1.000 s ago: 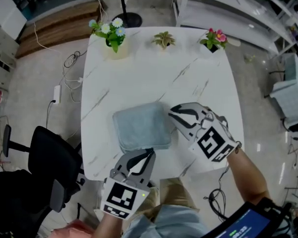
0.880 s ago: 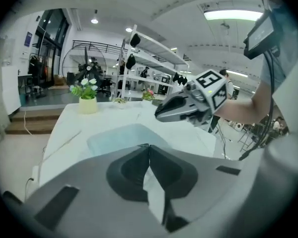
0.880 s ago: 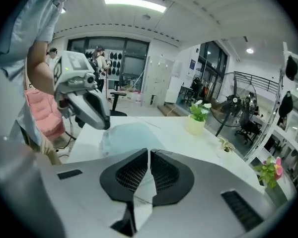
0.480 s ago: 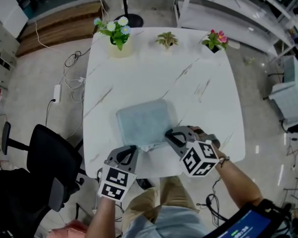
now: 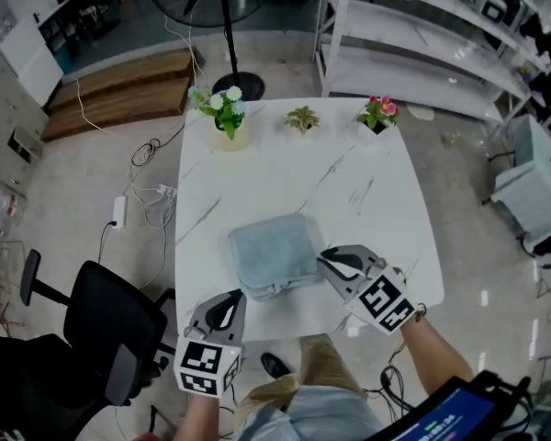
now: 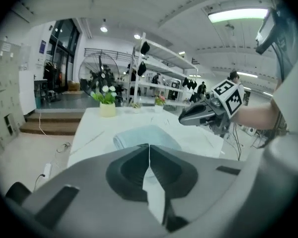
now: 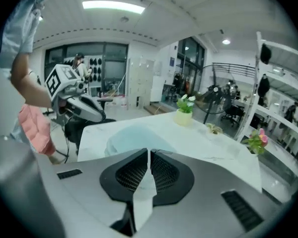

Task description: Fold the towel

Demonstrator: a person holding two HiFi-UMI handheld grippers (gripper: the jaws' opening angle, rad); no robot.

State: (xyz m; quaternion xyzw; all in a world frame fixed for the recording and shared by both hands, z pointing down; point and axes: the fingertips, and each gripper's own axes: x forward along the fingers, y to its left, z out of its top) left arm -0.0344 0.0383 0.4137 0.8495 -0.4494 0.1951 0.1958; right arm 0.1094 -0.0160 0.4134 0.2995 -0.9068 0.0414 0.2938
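Note:
A light blue towel [image 5: 274,255] lies folded into a thick square on the near half of the white marble table [image 5: 294,182]. My left gripper [image 5: 231,299] is shut and empty, just off the table's near edge, below the towel's left corner. My right gripper [image 5: 327,261] points at the towel's right edge from just beside it. Its jaws have just been closing and now meet with nothing between them. In the left gripper view the towel [image 6: 144,135] lies beyond the closed tips, with the right gripper [image 6: 203,115] at the right. The right gripper view shows the towel [image 7: 131,133] and the left gripper [image 7: 84,108].
Three small flower pots stand along the table's far edge: white and blue flowers [image 5: 222,118], a green plant [image 5: 301,119], pink flowers [image 5: 376,115]. A black chair [image 5: 110,315] stands left of me. A fan stand [image 5: 230,26] and white shelves [image 5: 422,35] are behind the table.
Both grippers have drawn back from the towel toward the near edge. The right gripper's jaws, open at the towel's right side a second ago, have closed. The towel stays folded on the table.

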